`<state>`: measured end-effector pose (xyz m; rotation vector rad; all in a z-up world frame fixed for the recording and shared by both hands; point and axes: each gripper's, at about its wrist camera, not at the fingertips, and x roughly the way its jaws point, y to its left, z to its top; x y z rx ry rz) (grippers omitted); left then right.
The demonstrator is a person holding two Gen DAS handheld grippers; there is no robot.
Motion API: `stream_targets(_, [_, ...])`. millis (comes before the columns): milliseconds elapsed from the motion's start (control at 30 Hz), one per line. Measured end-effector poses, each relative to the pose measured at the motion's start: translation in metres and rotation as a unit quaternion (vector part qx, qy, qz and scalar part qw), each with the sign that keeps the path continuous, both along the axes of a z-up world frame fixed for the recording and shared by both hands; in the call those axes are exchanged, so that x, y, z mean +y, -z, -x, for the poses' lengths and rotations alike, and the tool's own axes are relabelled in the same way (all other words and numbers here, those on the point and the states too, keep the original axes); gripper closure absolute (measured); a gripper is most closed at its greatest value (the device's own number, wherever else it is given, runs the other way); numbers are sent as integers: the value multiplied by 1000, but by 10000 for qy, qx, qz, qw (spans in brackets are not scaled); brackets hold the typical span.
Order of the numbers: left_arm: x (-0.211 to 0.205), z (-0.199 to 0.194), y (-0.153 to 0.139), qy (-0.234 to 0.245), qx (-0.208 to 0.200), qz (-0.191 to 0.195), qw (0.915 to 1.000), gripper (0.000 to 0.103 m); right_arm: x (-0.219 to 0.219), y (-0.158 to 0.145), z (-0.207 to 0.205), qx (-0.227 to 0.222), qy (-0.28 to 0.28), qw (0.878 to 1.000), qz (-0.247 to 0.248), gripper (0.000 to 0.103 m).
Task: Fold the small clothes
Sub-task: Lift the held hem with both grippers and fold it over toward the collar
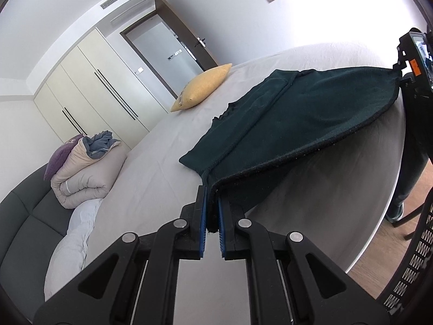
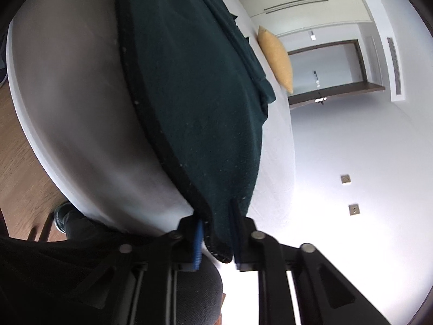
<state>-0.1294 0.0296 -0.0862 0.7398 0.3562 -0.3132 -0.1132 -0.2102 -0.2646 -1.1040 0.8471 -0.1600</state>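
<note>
Left gripper (image 1: 213, 216): jaws clamped on one corner of the dark green garment (image 1: 292, 124).
Right gripper (image 2: 216, 239): jaws pinched on the opposite corner.
Garment: near hem lifted and stretched between both grippers, far end lying on the white bed (image 1: 167, 146).
Yellow pillow (image 1: 201, 88): on the bed beyond the garment.

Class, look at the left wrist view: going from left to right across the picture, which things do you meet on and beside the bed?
Purple cushion → rolled beige duvet → yellow pillow → dark green garment → right gripper pinching the garment's far corner.
</note>
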Motion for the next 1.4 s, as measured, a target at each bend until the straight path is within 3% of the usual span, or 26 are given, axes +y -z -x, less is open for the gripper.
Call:
stream_targets(200, [0,2,3,51,78,-14,10000,96,-11,-2,-2,-47,164,9998,-79,99])
stream_targets(500, [5,5,16,27,192,-65,9998,97,-18,-42,-4,-835,225,9936,-724,99])
stream_targets(800, [16,-22,-8,-175,295,619,9975,96,-25,-75,-48,-1210,-97,9899,-729,99])
stream_targets(1067, [24,-88,-24,-553,381,959,9931,96,-18,-100,-124,-1481,-509,9853,-686,99])
stream_targets(1300, [34,-180,-30,-965,790,1414,9821,97,-22,-109,-198,-1502,-568,9850,-626,99])
stream_targets(1400, [32,-216,-31,-1019,829,1395,9815,97,-30,-106,-231,-1408,-462,9866,-681,99])
